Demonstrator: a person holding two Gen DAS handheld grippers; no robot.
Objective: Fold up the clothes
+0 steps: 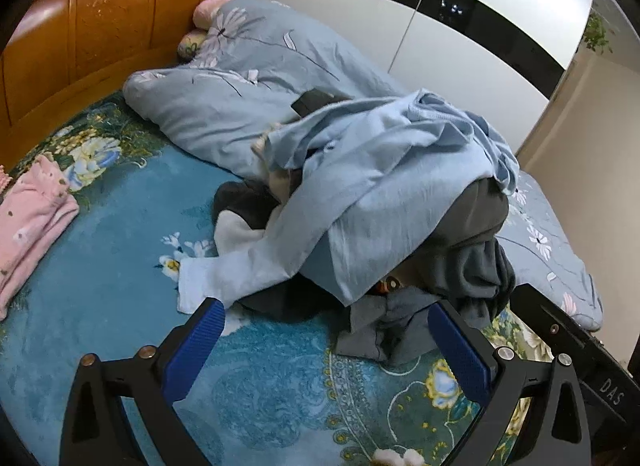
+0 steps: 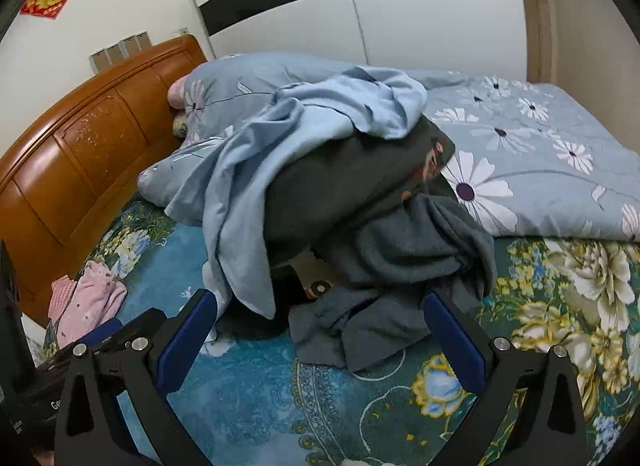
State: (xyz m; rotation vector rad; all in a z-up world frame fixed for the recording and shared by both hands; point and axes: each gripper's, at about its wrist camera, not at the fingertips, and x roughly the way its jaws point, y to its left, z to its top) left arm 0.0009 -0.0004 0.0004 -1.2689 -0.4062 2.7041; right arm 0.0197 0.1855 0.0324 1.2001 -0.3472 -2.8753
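A heap of unfolded clothes lies on the bed. A light blue garment (image 1: 372, 169) drapes over the top, also in the right wrist view (image 2: 280, 145). Under it sit a dark grey garment (image 1: 472, 221) (image 2: 352, 181) and a grey-blue one (image 1: 384, 326) (image 2: 360, 326) spilling toward me. A folded pink garment (image 1: 32, 217) (image 2: 84, 302) lies at the left. My left gripper (image 1: 326, 350) is open and empty, just short of the heap. My right gripper (image 2: 320, 342) is open and empty, its fingers either side of the grey-blue garment's near edge.
The bed has a teal floral cover (image 1: 120, 306). A blue flowered quilt (image 1: 248, 77) (image 2: 540, 153) is bunched behind and right of the heap. A wooden headboard (image 1: 100, 25) stands at the left, a white wardrobe (image 2: 400, 25) behind.
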